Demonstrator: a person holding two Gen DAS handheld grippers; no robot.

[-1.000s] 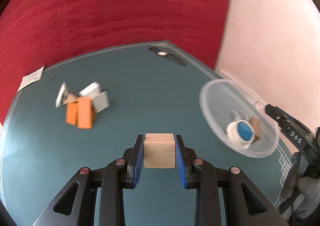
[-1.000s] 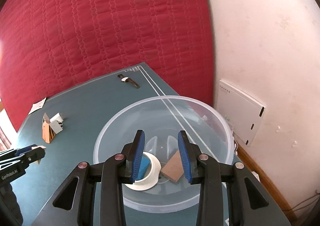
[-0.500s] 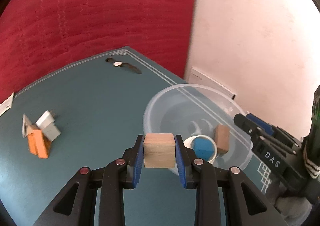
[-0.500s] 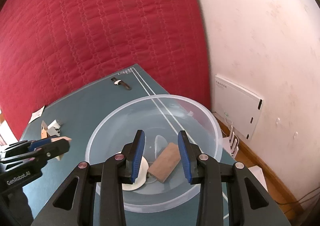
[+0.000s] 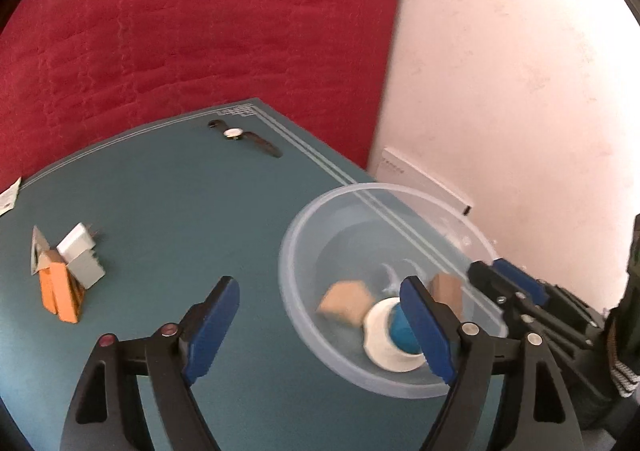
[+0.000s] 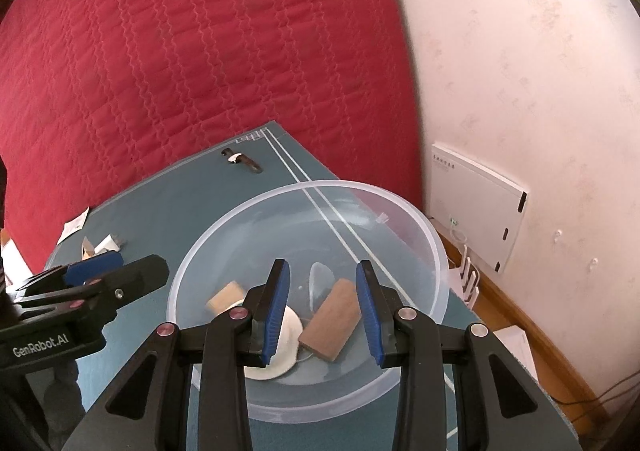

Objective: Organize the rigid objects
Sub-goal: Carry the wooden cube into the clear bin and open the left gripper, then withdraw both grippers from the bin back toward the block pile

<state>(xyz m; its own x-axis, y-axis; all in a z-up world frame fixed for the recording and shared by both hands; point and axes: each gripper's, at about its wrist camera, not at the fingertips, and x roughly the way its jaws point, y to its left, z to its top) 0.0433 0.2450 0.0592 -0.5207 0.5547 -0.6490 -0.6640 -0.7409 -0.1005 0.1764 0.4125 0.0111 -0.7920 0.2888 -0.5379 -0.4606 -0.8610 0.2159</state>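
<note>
From the left wrist, the left gripper point(image 5: 320, 315) is seen with its jaws opening and nothing between them. A pale wooden block point(image 5: 346, 302) is seen blurred inside the clear bowl point(image 5: 304, 227), beside a white dish with a blue centre point(image 5: 394, 335) and a darker brown block point(image 5: 448, 289). A small heap of orange and grey pieces point(image 5: 66, 283) is left on the teal table point(image 5: 180, 203), well apart from the bowl, and a wristwatch point(image 5: 244, 137) is left near the far edge. The work is judged partly done. Bare table lies between heap and bowl.

From the right wrist, the right gripper point(image 6: 322, 311) is held over the bowl point(image 6: 400, 207) with its jaws narrowly set and nothing gripped. The bowl is seen near the table's right edge, where a wall and a white box point(image 6: 476, 207) leave little room.
</note>
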